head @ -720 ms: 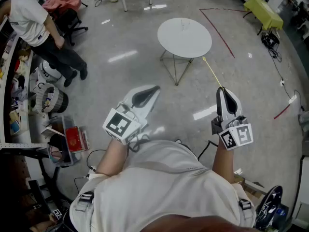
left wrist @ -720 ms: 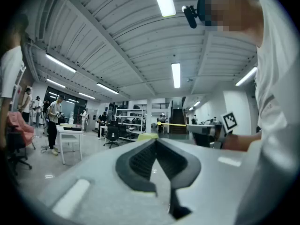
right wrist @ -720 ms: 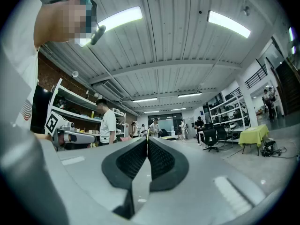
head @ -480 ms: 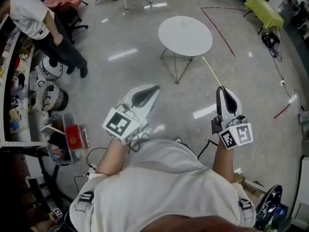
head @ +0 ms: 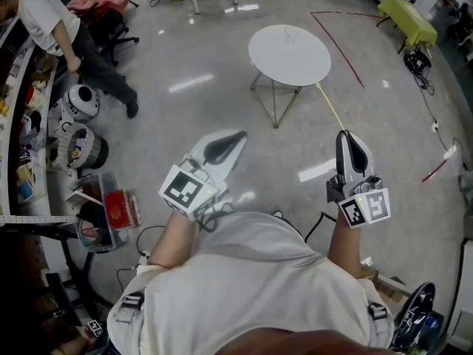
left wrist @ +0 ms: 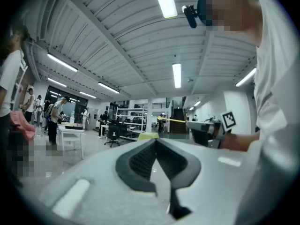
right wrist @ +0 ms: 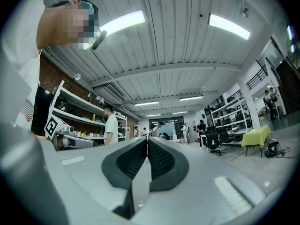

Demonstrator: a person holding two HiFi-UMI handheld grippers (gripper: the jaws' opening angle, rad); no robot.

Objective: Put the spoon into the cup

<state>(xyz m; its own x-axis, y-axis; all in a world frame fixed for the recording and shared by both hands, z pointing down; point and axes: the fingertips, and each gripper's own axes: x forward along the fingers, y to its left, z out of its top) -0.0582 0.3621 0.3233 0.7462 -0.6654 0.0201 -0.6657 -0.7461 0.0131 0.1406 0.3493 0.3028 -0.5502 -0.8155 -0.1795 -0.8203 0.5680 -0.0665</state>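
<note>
My right gripper [head: 344,133] [right wrist: 147,138] is held level at waist height over the floor, shut on a thin yellow spoon [head: 329,106]. The spoon sticks out past the jaw tips toward the round white table [head: 290,56]. In the left gripper view the spoon [left wrist: 173,120] shows as a yellow rod projecting from the right gripper [left wrist: 204,128]. My left gripper [head: 238,135] [left wrist: 156,141] is shut with nothing between its pads, level, left of the right one. No cup shows in any view.
The table stands on thin metal legs [head: 275,102] ahead on the glossy grey floor. A person in a white shirt [head: 48,21] stands by shelves [head: 22,161] at far left. A yellow-draped table [head: 405,17] and cables [head: 432,117] lie at far right.
Both grippers keep their place and stay shut. The person at far left has shifted a little up and left along the shelves; the whole view has slid slightly.
</note>
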